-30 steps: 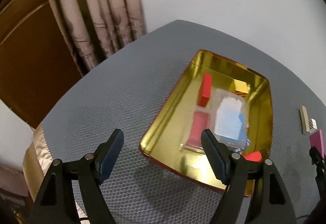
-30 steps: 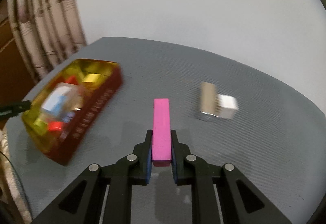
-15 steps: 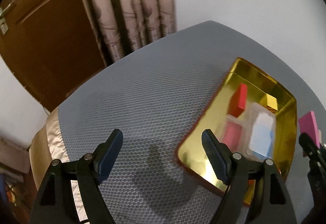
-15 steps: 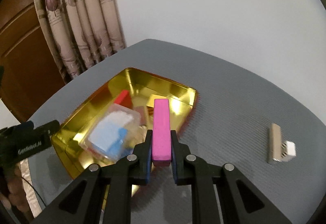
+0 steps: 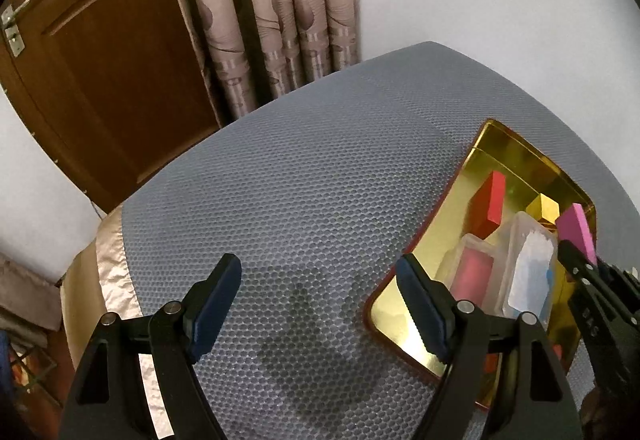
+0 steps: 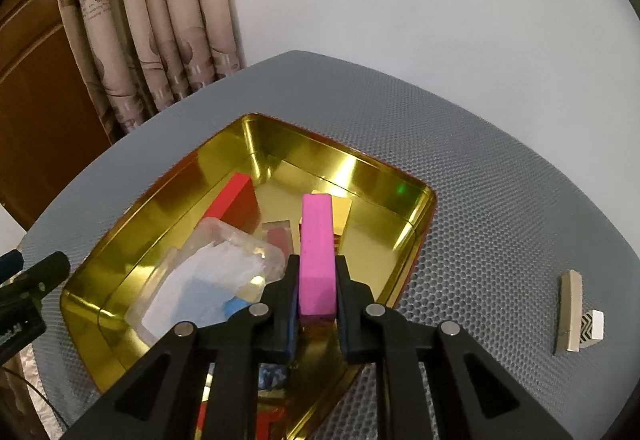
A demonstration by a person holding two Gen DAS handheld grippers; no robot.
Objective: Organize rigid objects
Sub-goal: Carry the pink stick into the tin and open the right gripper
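The right gripper (image 6: pixel 316 304) is clamped on a pink block (image 6: pixel 317 260), its two pads pressed flat against the block's long sides, and it holds the block above the inside of a gold metal tray (image 6: pixel 412 195) that sits on the grey honeycomb-textured tabletop (image 6: pixel 480 167). Inside the tray lie a red block (image 6: pixel 236 199), tilted against the left wall, a clear plastic case (image 6: pixel 212 276) with white and blue contents, and a small gold block (image 6: pixel 342 213) (partly hidden behind the pink one). Out on the table, well apart from the tray to the right, rests a beige bar (image 6: pixel 570 312) touching a small white piece (image 6: pixel 592 324). The left gripper (image 5: pixel 320 304) hangs over bare tabletop just left of the tray, fingers spread wide with nothing between them.
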